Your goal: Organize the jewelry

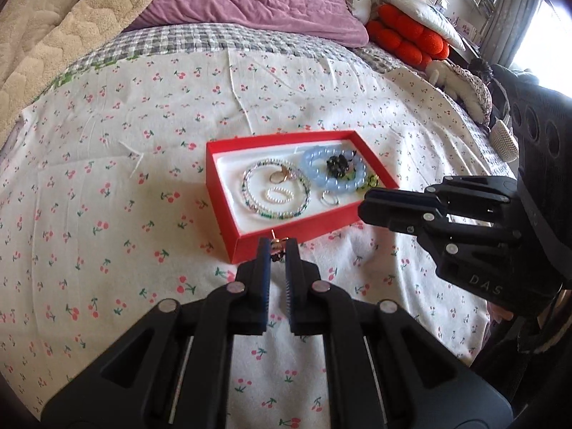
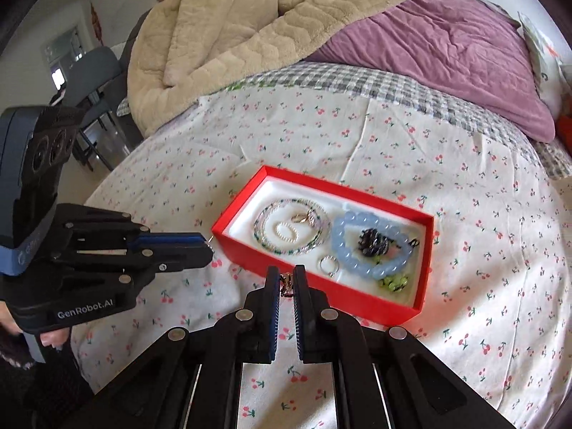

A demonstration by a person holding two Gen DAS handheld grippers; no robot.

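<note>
On the bed (image 1: 107, 150), over a cherry-print sheet, sits an open red box (image 1: 314, 230) with a white lining. It already holds a clear beaded bracelet (image 1: 275, 193), a small pearl ring (image 1: 279, 195), a blue bead bracelet (image 1: 332, 171), a dark cluster piece (image 1: 338, 164) and a silver ring (image 1: 330, 198). The left tongs (image 1: 279, 250) are nearly closed on a small gold and dark item (image 1: 279, 248), possibly an earring, held just short of the box's near wall. The right tongs (image 2: 286, 280) are likewise narrowed on a small dark, reddish trinket (image 2: 286, 286) at the box's near edge; what it is cannot be made out. Judgement: the step in hand is depositing these pieces. To do it well, each should be carried clear over the wall, lowered to a bare patch of lining away from the bracelets, and released low so it neither bounces nor tangles. One hand at a time would avoid collision.
</note>
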